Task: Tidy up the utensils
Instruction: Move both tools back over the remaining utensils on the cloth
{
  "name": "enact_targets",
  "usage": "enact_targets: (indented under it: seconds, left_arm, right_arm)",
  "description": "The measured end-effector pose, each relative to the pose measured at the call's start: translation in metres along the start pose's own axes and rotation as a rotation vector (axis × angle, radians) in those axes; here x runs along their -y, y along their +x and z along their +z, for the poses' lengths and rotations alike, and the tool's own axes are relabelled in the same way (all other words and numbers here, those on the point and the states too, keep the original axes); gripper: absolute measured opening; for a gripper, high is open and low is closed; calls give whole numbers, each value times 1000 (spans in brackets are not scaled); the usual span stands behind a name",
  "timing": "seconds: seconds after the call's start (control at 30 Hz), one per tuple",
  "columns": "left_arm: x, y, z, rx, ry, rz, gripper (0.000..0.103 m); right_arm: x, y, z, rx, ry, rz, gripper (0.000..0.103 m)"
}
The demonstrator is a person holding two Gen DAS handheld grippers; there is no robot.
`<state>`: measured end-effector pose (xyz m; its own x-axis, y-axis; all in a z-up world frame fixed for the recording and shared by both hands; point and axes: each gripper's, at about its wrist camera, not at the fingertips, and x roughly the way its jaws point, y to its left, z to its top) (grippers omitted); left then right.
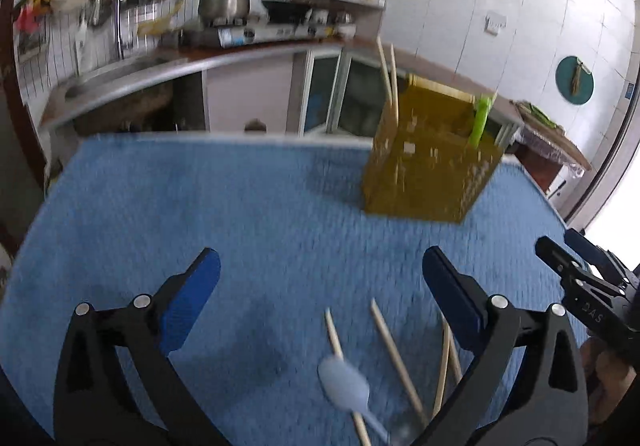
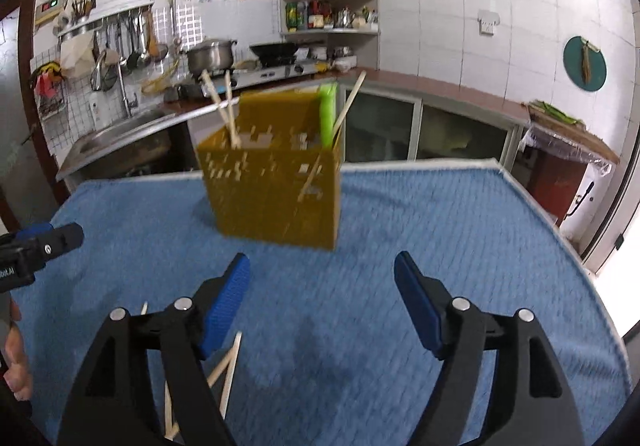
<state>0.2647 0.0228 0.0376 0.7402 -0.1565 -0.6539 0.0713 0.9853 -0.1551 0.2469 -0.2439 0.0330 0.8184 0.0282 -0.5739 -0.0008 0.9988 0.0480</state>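
Both claws gape empty: left gripper [image 1: 320, 282] over loose chopsticks [image 1: 396, 358], spoon [image 1: 344, 386]; right gripper [image 2: 322, 286] before yellow holder [image 2: 276, 186].

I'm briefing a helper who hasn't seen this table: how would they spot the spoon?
On the blue cloth, well in front of the yellow holder, loose wooden chopsticks lie scattered. Among them lies the spoon: pale blue with a rounded bowl, unlike those thin tan sticks.

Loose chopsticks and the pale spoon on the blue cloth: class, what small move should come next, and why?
Probably lower the open left hand-held gripper onto one loose chopstick. Its jaws are empty, several chopsticks and the spoon lie on the blue cloth, and the yellow holder already holds others.
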Motion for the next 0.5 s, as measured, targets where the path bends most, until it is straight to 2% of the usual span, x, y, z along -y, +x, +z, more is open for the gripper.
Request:
enact_targets:
  seconds: [0.23, 0.33, 0.43, 0.5]
  left_arm:
    - [-5, 15, -42, -81, 10, 31, 98]
    - [-10, 18, -54, -94, -7, 18, 98]
    - [-13, 22, -66, -83, -11, 38, 98]
    - [-12, 29, -71, -104, 2, 48, 98]
  right_arm:
    - [-6, 17, -45, -68, 24, 28, 73]
    - [-8, 25, -55, -76, 21, 18, 73]
    - [-12, 31, -63, -94, 7, 14, 73]
    - [-16, 32, -64, -99, -6, 15, 73]
